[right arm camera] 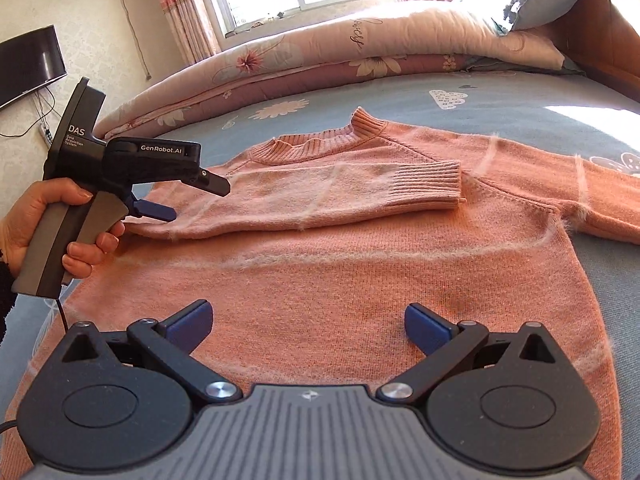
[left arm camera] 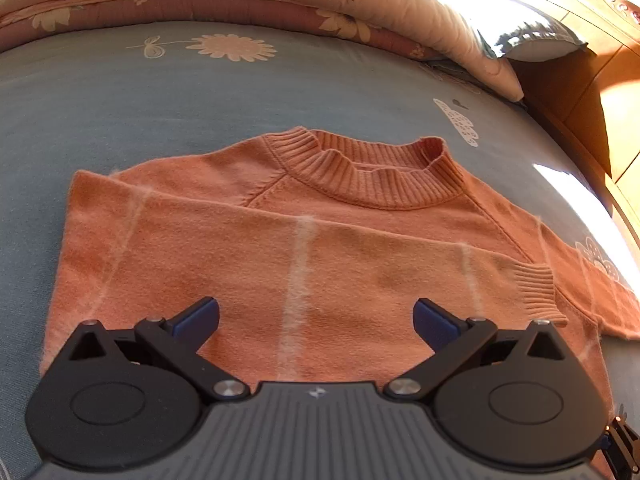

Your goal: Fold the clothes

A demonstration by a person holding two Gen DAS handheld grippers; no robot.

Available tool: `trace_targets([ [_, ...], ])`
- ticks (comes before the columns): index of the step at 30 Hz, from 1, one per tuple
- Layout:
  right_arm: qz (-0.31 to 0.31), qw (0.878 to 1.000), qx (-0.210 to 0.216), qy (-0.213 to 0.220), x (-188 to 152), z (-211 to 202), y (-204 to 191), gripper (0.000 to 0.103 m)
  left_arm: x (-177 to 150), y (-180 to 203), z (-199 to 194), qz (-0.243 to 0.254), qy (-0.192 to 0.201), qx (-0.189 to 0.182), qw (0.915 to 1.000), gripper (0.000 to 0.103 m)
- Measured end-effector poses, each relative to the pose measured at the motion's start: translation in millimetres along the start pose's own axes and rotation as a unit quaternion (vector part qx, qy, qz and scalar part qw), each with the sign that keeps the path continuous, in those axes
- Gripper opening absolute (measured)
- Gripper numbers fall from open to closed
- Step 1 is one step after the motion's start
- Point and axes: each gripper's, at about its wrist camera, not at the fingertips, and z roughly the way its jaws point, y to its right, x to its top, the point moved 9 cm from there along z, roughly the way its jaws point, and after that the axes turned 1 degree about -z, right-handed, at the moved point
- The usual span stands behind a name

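Tools (left arm camera: 316, 318) (right arm camera: 308, 326) wide open (both empty) above sweater (right arm camera: 360, 280)

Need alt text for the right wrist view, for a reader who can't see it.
An orange sweater lies flat on a blue bedsheet, one sleeve folded across its chest. The open right gripper hovers over the body; the left gripper, hand-held, sits at the sleeve's fold.
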Motion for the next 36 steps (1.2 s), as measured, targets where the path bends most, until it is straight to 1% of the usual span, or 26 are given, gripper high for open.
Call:
trace_targets([
  [2, -0.004, 1.000, -0.002, -0.001, -1.3, 0.7, -0.6, 0.103, -1.4, 26.2, -2.8, 0.049, 0.003, -0.007, 0.9988, 0.102],
  [4, -0.009, 1.000, -0.004, -0.003, -3.0, 1.7, -0.9, 0.103, -6.7, 44.1, 0.3, 0.105, 0.009, 0.020, 0.9942, 0.102],
  [6, -0.014, 1.000, -0.006, -0.006, -4.4, 2.3, -1.2, 0.103, -20.8, 51.1, 12.3, 0.124, -0.019, 0.029, 0.9916, 0.102],
  [7, -0.015, 1.000, -0.006, -0.007, -4.7, 2.4, -1.2, 0.103, -30.5, 51.4, 17.9, 0.117, -0.037, 0.026, 0.9921, 0.102],
  [9, -0.017, 1.000, -0.005, -0.009, -5.1, 3.1, -1.0, 0.103, -36.0, 57.4, 11.9, 0.142, -0.026, 0.022, 0.9892, 0.102],
  [10, -0.017, 1.000, -0.005, -0.009, -5.3, 3.2, -0.9, 0.103, -35.4, 59.9, 7.5, 0.150, -0.025, 0.008, 0.9883, 0.102],
  [12, -0.017, 1.000, -0.004, -0.010, -5.6, 3.1, -0.6, 0.103, -23.6, 56.2, -8.5, 0.137, -0.007, -0.014, 0.9905, 0.102],
  [14, -0.016, 1.000, -0.004, -0.009, -5.6, 3.5, -0.3, 0.103, 4.2, 33.5, -24.7, 0.097, 0.021, -0.006, 0.9950, 0.102],
  [16, -0.018, 1.000, -0.004, -0.009, -6.2, 4.2, -0.4, 0.103, 31.0, 3.1, -35.7, 0.045, 0.044, 0.002, 0.9980, 0.102],
  [18, -0.023, 1.000, -0.007, -0.008, -6.9, 4.3, -1.1, 0.103, 57.0, -36.7, -41.4, -0.021, 0.065, 0.013, 0.9976, 0.102],
  [20, -0.033, 0.999, -0.011, -0.008, -8.2, 4.8, -2.4, 0.103, 70.4, -71.4, -36.0, -0.086, 0.059, 0.006, 0.9945, 0.102],
  [21, -0.039, 0.999, -0.014, -0.008, -9.0, 5.3, -3.3, 0.103, 72.5, -83.3, -30.9, -0.110, 0.051, -0.004, 0.9927, 0.102],
  [24, -0.049, 0.999, -0.021, -0.007, -10.6, 6.2, -4.5, 0.103, 70.1, -103.6, -16.2, -0.137, 0.043, -0.017, 0.9895, 0.102],
  [36, -0.052, 0.998, -0.023, -0.002, -12.2, 6.7, -4.0, 0.103, 80.2, -126.9, -3.2, -0.159, 0.072, -0.018, 0.9846, 0.102],
])
